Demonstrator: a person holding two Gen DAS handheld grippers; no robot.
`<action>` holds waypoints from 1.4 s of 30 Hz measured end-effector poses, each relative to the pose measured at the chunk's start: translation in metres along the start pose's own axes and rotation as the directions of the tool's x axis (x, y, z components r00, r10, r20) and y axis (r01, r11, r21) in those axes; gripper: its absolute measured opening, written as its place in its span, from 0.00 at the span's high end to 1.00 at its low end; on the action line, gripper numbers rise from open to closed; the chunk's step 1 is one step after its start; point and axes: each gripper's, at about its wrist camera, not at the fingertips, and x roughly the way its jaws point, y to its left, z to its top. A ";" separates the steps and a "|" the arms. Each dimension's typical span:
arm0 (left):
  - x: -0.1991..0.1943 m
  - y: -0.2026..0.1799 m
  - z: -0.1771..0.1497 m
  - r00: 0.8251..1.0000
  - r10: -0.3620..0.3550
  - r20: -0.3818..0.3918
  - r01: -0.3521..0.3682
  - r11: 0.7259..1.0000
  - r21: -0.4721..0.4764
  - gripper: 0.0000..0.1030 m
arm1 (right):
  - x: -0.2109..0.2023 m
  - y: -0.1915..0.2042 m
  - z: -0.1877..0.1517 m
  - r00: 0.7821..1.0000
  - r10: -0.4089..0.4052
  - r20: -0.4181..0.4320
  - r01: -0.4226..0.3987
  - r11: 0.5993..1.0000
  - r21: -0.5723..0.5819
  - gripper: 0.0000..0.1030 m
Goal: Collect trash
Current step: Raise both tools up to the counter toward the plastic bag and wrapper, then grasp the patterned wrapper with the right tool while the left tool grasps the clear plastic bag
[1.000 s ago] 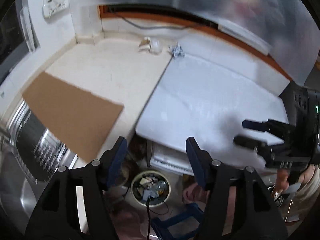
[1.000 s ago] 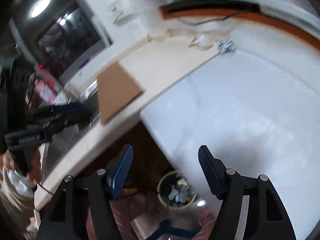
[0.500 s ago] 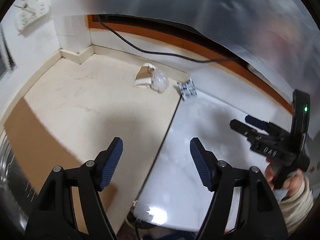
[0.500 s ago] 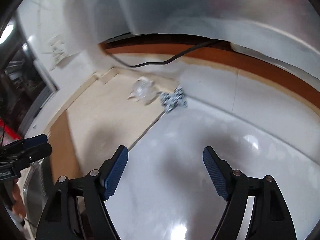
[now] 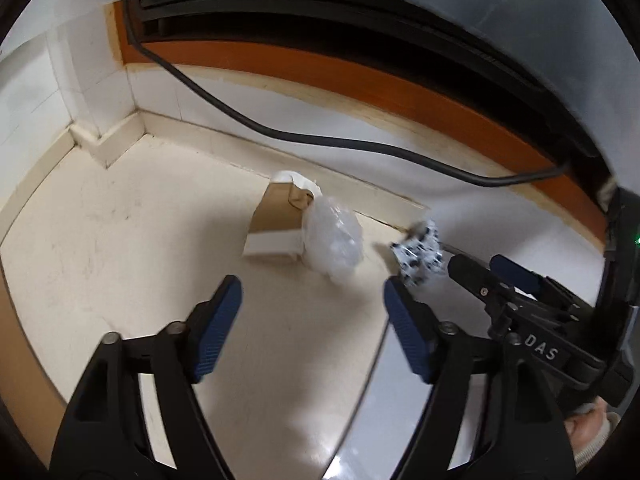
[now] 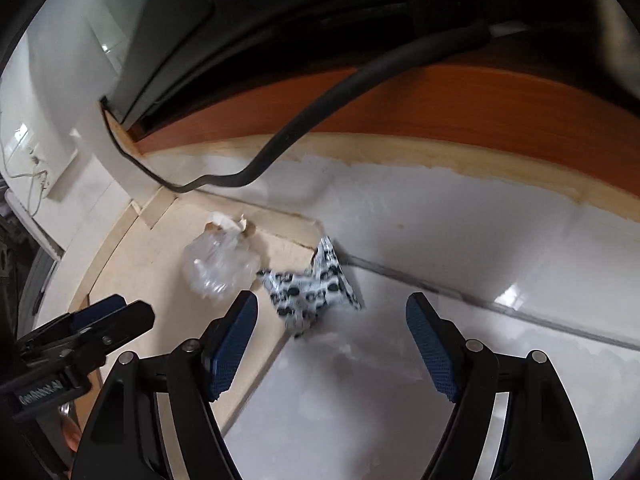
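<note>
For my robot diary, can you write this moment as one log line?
left gripper: open, facing plastic bag | right gripper: open, near wrapper | nothing held

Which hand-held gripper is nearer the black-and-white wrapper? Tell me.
Right. The right hand-held gripper is open just short of the black-and-white wrapper. The left hand-held gripper is open farther to the wrapper's left, facing the clear plastic bag.

Black plastic is used for the left gripper (image 5: 312,304) and right gripper (image 6: 332,316); fingers (image 6: 234,336) are padded blue, silver screws fitted.
</note>
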 end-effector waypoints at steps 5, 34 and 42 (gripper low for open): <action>0.029 -0.002 0.009 1.000 0.028 0.007 -0.028 0.999 0.026 0.21 | 0.030 0.005 0.011 1.000 -0.021 0.006 0.021 1.000 -0.004 0.26; 0.083 0.004 0.018 0.999 -0.051 -0.003 0.052 0.998 0.027 0.81 | 0.084 0.023 -0.011 0.999 0.028 -0.028 -0.031 0.996 -0.086 0.72; 0.073 -0.006 -0.001 0.991 -0.133 -0.029 0.135 0.989 0.068 0.83 | 0.064 0.009 -0.024 0.998 0.037 -0.050 -0.041 0.995 -0.086 0.74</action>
